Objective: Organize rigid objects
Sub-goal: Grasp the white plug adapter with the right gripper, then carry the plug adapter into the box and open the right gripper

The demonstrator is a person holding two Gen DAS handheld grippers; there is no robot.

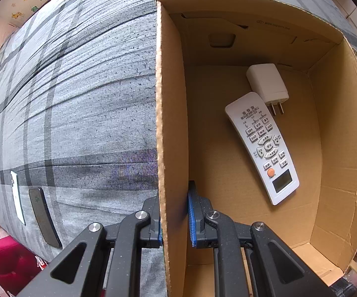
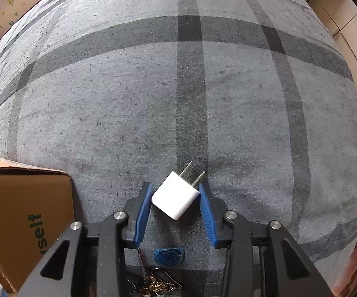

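Left gripper (image 1: 176,219) pointing down, jaws clamped; right gripper (image 2: 174,208) pointing down, jaws partly closed.

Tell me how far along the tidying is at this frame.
Done: a remote control and a white charger lie inside the cardboard box, whose wall the left gripper clamps. In hand: the right gripper straddles a second white plug adapter, pads touching its corners. Left: a blue tag with keys, plus two phones on the cloth.

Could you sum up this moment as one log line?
left gripper: clamped on box wall | right gripper: around white charger on bedspread
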